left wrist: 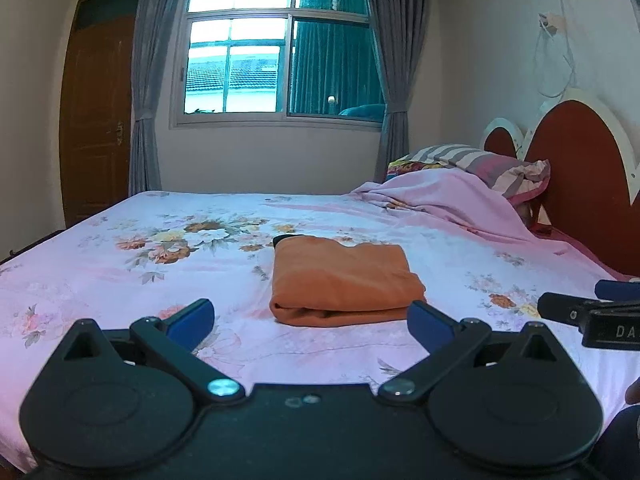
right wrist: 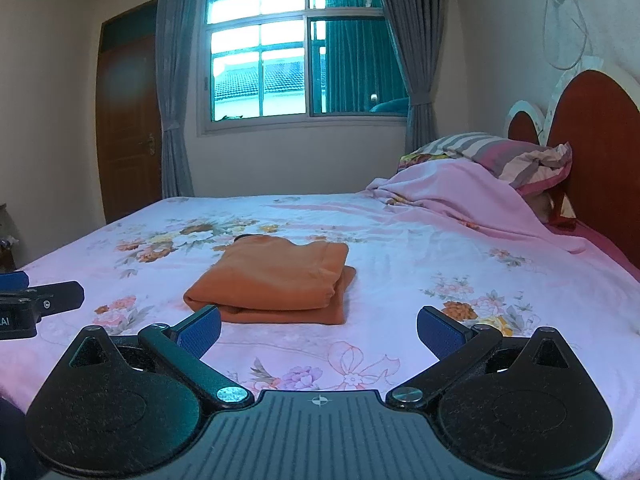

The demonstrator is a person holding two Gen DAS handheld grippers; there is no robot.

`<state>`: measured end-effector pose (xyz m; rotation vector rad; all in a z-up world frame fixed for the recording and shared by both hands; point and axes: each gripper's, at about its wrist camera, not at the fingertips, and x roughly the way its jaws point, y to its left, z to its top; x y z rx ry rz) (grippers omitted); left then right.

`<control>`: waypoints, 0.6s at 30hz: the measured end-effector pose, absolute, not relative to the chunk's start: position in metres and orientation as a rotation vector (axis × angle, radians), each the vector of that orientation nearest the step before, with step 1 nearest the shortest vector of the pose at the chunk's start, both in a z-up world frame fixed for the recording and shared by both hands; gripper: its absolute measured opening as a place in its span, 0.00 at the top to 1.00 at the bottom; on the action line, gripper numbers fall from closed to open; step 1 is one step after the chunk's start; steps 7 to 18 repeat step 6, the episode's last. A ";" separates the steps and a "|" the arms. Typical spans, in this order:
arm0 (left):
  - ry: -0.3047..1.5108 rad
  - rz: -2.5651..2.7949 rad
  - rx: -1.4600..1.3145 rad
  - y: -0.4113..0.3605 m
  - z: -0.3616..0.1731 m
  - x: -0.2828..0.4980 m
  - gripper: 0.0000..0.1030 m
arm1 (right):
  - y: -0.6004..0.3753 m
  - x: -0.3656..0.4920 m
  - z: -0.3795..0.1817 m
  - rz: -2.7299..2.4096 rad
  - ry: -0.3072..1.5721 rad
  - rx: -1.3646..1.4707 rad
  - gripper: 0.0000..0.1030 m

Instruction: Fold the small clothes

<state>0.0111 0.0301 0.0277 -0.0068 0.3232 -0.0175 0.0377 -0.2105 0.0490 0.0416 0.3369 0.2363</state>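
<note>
my left gripper hangs low over the near edge of the bed, its blue-padded fingers spread wide with nothing between them. my right gripper sits beside it, fingers spread just as wide and likewise holding nothing; each one shows at the edge of the other's view. the orange garment lies folded into a compact stack on the pink floral bedsheet, roughly mid-bed, just ahead of both grippers and touching neither. a small dark item pokes out from behind its far edge; i cannot tell what it is. farther back on the right, a striped pillow rests against the red headboard with a pink blanket bunched over it. a curtained window and a brown door stand beyond the bed.
</note>
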 end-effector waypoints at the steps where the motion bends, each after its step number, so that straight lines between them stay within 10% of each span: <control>1: 0.322 -0.019 -0.007 0.030 0.028 0.011 0.02 | -0.211 0.038 0.049 0.238 0.336 0.041 0.00; 18: 0.323 -0.019 -0.006 0.030 0.027 0.011 0.02 | -0.213 0.038 0.048 0.241 0.334 0.041 0.00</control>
